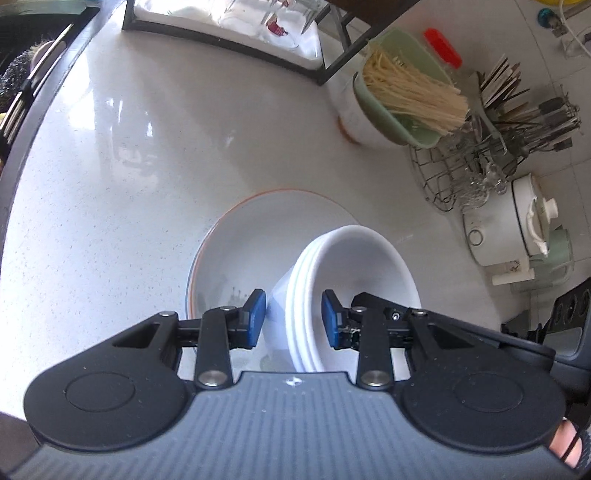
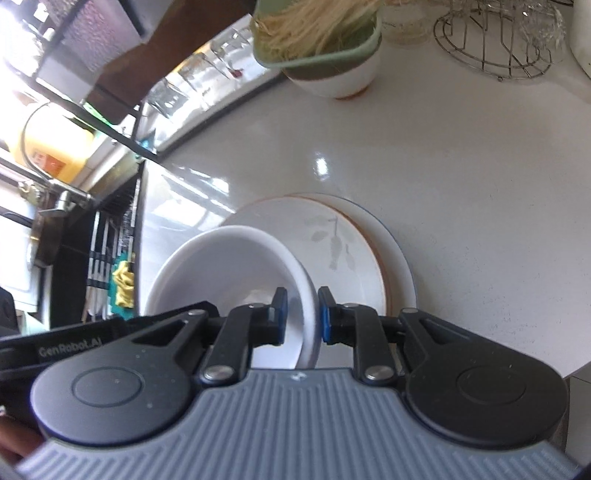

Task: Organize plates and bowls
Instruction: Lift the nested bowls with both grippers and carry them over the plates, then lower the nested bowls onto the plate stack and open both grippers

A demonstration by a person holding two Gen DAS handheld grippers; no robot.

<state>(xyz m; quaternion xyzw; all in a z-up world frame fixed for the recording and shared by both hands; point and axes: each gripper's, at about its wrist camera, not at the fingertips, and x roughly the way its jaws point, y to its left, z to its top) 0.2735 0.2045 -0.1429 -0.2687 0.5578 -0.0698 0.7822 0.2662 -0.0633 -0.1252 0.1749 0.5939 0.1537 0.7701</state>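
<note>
The white speckled table (image 1: pixel 122 177) carries a stack of plates (image 2: pixel 397 254) just ahead of the right claw (image 2: pixel 303 314). Farther ahead stands a white bowl (image 2: pixel 341 79), and to its right a wire rack (image 2: pixel 495 48). A black-framed tray (image 1: pixel 221 33) sits far ahead of the left claw (image 1: pixel 293 319).

I see nested white bowls (image 1: pixel 351 291) tilted on their side over stacked plates (image 2: pixel 343 236), the top plate leaf-printed and orange-rimmed.
</note>
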